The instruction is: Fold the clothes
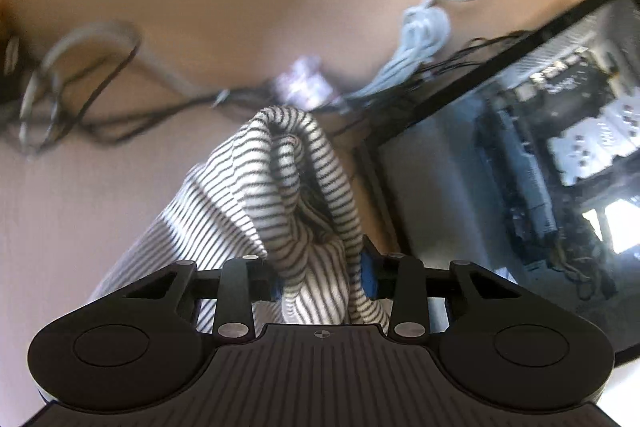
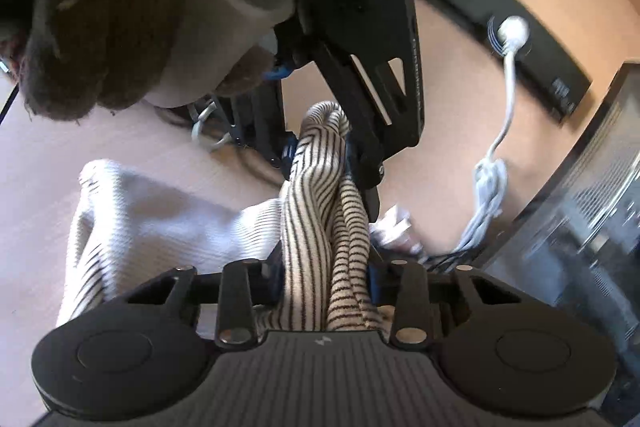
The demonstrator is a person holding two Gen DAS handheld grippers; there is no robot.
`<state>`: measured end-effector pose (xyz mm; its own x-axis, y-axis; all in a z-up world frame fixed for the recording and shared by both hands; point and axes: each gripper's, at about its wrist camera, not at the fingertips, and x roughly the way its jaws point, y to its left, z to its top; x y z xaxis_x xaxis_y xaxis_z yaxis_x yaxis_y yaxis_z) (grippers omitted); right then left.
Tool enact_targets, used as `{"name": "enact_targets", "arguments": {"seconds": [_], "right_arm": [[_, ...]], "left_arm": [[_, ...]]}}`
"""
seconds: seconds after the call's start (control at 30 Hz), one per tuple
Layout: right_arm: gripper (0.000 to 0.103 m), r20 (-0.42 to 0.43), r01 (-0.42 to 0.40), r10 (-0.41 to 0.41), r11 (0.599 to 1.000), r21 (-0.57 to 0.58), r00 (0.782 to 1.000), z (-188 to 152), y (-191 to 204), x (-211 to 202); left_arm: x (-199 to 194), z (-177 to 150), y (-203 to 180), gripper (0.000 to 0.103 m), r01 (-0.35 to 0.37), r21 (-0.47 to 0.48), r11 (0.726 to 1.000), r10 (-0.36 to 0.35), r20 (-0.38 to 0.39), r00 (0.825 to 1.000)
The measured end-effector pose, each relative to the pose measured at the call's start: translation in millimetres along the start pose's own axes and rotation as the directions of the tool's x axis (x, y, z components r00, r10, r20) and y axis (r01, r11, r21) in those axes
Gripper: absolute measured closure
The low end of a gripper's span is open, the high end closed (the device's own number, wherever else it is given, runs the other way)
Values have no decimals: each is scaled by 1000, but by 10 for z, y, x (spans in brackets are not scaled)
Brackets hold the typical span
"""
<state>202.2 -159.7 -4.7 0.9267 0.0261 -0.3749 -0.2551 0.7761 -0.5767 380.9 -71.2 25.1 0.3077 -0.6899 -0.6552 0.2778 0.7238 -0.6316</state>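
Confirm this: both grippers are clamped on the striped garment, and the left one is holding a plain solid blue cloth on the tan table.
Not quite. The left gripper is clamped on the same black-and-white striped garment, not a plain blue cloth, as the left wrist view shows. The right gripper also grips it over the tan table.

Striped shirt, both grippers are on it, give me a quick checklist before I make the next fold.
1. Left gripper clamped on the striped shirt: ok.
2. Right gripper clamped on the shirt: ok.
3. Cloth flat between grips: not ok, bunched in ropey folds.
4. Rest of shirt lying on the table: ok, it trails off leftward.
5. White cable clear of the shirt: cannot tell, it lies close on the right.
6. Which edges are pinched: cannot tell.
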Motion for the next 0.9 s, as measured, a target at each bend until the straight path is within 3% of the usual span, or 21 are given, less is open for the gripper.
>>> {"name": "enact_targets", "arguments": {"seconds": [0.13, 0.23, 0.4, 0.47, 0.57, 0.67, 0.7, 0.77, 0.9], "right_arm": [[69, 59, 42, -35, 993, -113, 998, 135, -35, -244], [68, 71, 28, -14, 980, -199, 997, 141, 136, -392], [69, 40, -43, 57, 956, -291, 998, 46, 543, -570], [69, 11, -107, 115, 952, -288, 993, 30, 645, -647], [68, -37, -238, 236, 944, -228, 971, 38, 671, -727], [65, -42, -402, 400, 915, -40, 915, 126, 382, -813], [56, -27, -438, 439, 898, 38, 898, 167, 227, -828], [47, -1, -419, 423, 896, 146, 906, 251, -58, -796], [44, -25, -281, 290, 941, 187, 957, 297, -289, -628]], "left_arm": [[-292, 20, -158, 64, 73, 60, 995, -76, 44, 996], [-452, -199, -9, 64, 91, 55, 994, -94, 54, 994], [-699, -584, 283, 64, 116, 29, 993, -118, 73, 990], [-784, -762, 462, 64, 119, -3, 993, -119, 88, 989], [-822, -1041, 670, 65, 68, -23, 997, -66, 95, 993], [-809, -1278, 891, 70, -5, -48, 999, 9, 68, 998], [-800, -1344, 954, 71, -18, -58, 998, 21, 57, 998], [-780, -1435, 1029, 71, -54, -69, 996, 57, 42, 997], [-925, -1400, 1106, 67, 40, -134, 990, -26, 103, 994]]}}
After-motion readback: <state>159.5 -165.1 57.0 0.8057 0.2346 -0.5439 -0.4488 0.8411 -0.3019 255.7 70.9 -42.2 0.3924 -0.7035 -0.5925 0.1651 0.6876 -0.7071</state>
